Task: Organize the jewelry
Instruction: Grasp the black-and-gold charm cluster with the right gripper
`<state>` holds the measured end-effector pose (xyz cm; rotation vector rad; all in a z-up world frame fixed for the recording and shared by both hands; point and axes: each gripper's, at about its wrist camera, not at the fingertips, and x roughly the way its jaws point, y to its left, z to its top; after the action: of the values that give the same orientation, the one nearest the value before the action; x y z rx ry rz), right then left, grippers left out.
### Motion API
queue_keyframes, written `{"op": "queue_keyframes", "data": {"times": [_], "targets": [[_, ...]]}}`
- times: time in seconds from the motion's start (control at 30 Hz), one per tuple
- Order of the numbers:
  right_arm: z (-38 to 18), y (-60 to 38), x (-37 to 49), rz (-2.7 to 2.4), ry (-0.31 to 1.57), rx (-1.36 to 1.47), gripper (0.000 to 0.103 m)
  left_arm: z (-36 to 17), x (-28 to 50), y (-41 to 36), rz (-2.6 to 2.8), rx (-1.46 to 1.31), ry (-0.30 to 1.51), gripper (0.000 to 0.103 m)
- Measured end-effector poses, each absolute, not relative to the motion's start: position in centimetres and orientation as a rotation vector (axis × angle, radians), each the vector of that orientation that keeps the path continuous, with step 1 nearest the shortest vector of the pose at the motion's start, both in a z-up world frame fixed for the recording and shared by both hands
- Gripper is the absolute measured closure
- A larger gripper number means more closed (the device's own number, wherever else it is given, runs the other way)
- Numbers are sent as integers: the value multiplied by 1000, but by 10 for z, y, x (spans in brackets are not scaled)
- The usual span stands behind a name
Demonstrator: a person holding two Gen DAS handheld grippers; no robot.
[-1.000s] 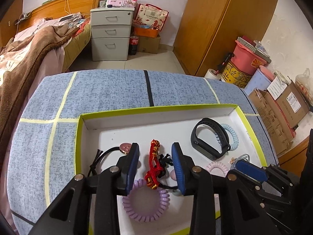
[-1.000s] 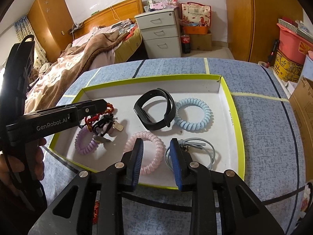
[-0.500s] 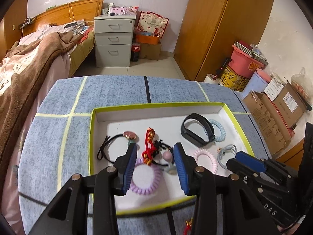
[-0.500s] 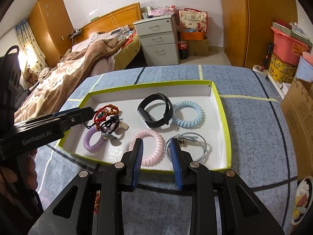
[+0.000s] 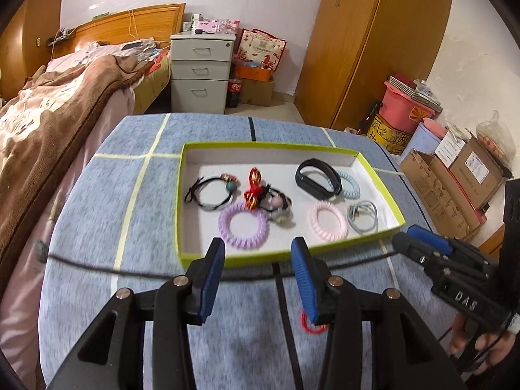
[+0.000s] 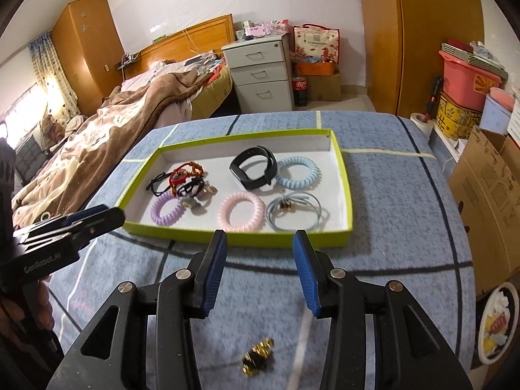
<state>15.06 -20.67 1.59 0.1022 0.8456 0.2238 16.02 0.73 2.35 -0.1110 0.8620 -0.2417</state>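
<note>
A green-rimmed white tray (image 5: 180,201) lies on the blue-grey cloth. In it are a purple coil (image 5: 243,226), a pink coil (image 5: 328,221), a blue coil (image 5: 350,186), a black band (image 5: 317,178), a red knotted bracelet (image 5: 253,186), a black hair tie (image 5: 211,193) and grey-blue ties (image 5: 364,216). My left gripper (image 5: 256,253) hangs just before the tray's near rim, jaws opening, nothing between them. My right gripper (image 6: 260,243) hangs before the near rim (image 6: 247,239) too, jaws opening and empty. A red ring (image 5: 312,325) and a gold-and-black bead piece (image 6: 258,359) lie loose on the cloth.
A bed with a brown blanket (image 6: 107,130) runs along the left side. A grey drawer cabinet (image 6: 260,74) and a wooden wardrobe (image 6: 419,39) stand behind. Cardboard boxes (image 6: 487,188) and a plate of food (image 6: 497,321) are to the right of the table.
Both grippers have drawn back and up from over the tray's contents to the cloth before its near rim. Their jaws stand wider apart than before.
</note>
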Motion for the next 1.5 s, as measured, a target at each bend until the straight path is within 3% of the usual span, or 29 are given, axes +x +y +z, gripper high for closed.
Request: {"op": "queue_keyframes", "data": {"times": [1.2,1.23,1.33,1.5], "targets": [[-32,-194,85,220,962,-8,54,-13,91,22,-226,-171,908,53],[-32,-193,85,218,960,-18,55,-14,91,22,-226,-172,909,53],[-32,-190,84,207,953,-43,71,-15,92,22,-228,-171,914,53],[-32,-190,82,229,952,-46,83,-14,93,18,-233,-165,917,53]]}}
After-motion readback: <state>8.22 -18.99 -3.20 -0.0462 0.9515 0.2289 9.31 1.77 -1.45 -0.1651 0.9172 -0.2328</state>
